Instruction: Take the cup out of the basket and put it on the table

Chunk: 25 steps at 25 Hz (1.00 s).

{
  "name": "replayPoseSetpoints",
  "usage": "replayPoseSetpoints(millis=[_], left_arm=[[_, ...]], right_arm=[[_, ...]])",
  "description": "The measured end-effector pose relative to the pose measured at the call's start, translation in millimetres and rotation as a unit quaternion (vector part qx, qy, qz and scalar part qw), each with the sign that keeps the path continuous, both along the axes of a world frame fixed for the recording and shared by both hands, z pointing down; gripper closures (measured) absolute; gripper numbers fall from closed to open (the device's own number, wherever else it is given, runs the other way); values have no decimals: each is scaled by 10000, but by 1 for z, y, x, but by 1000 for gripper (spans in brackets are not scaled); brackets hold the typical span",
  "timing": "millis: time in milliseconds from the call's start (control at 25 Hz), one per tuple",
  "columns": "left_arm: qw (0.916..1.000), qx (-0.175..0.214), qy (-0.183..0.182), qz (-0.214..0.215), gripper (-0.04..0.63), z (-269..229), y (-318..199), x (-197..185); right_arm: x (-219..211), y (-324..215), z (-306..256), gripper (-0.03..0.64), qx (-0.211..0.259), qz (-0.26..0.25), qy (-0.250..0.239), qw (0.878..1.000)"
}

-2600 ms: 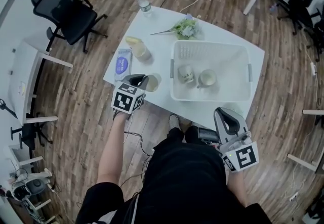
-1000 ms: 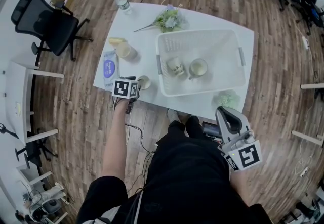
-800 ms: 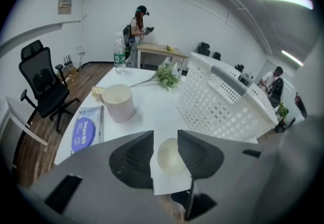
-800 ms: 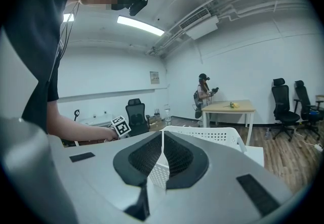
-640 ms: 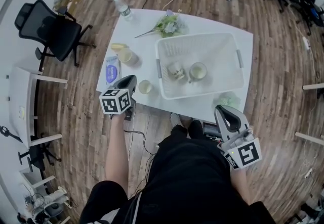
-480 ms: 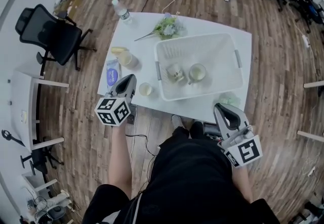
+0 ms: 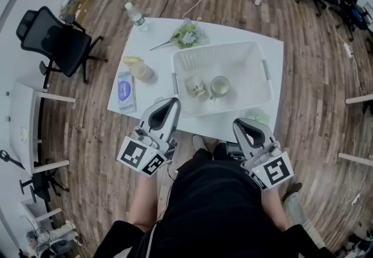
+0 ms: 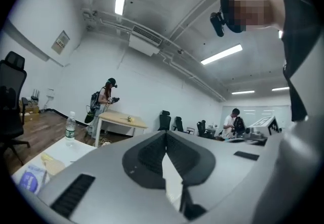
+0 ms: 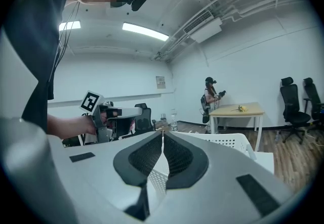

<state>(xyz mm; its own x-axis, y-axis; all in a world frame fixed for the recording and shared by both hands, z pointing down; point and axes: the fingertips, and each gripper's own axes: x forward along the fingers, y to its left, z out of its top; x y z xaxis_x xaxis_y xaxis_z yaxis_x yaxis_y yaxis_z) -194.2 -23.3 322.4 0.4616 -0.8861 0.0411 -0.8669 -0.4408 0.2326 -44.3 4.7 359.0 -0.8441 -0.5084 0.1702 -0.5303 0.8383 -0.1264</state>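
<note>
Head view, nearest first: the person's black top (image 7: 215, 210) fills the bottom. Just beyond it both grippers are held up side by side, pointing far towards the table (image 7: 166, 56).

The left gripper (image 7: 170, 104) overlaps the table's near-left edge. Its jaws have just been closing and now meet, pad against pad, with nothing between them. The left gripper view looks level across the room, over the packet (image 8: 29, 180) and bottle (image 8: 70, 126).

The right gripper (image 7: 241, 125) hangs just short of the near edge. Its jaws are likewise pressed together on nothing. In the right gripper view the left gripper shows at the left in a hand, and the basket's white rim pokes out behind the jaws.

A green tuft (image 7: 256, 116) lies on the near-right edge of the table, just beside the right gripper's tip.

The basket (image 7: 263, 70) takes up the right and middle of the table. Two cups stand upright in its left half, close together but apart: the left cup (image 7: 194, 86) is patterned, the right cup (image 7: 220, 85) is plain and pale. Neither gripper touches them.

Left of the basket lie the packet and, just beyond it, a yellow-topped container (image 7: 137, 68); what it is I cannot tell.

Farther on, flowers (image 7: 186, 34) lie at the far edge behind the basket, and the bottle stands at the far-left corner.

An office chair (image 7: 58, 38) stands on the wood floor (image 7: 309, 105), well to the left of the table.
</note>
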Motion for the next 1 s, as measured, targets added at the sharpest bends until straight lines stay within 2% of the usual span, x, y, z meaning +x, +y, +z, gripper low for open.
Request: replayPoseSetpoints(millis=[160,320,760,920,1000], left_arm=[[9985,177,12,523,587,-1,16,49],[9954,107,-110,942,588,9,27,83],[9901,-97,-509,1301,586,20,24,108],[9850,-24,-678,1586,586,22,13,117],[9798,-113,-924,1772,585,27,3,124]], right_arm=[[-1,0,-1,591,13,-61,-44,10000],[2,3,-2,591,15,-104,-56,9999],[18,4,-2,591,21,43,-97,9999],[32,2,1,591,14,257,-114,9996],[43,0,1,591,-3,405,-129,9991]])
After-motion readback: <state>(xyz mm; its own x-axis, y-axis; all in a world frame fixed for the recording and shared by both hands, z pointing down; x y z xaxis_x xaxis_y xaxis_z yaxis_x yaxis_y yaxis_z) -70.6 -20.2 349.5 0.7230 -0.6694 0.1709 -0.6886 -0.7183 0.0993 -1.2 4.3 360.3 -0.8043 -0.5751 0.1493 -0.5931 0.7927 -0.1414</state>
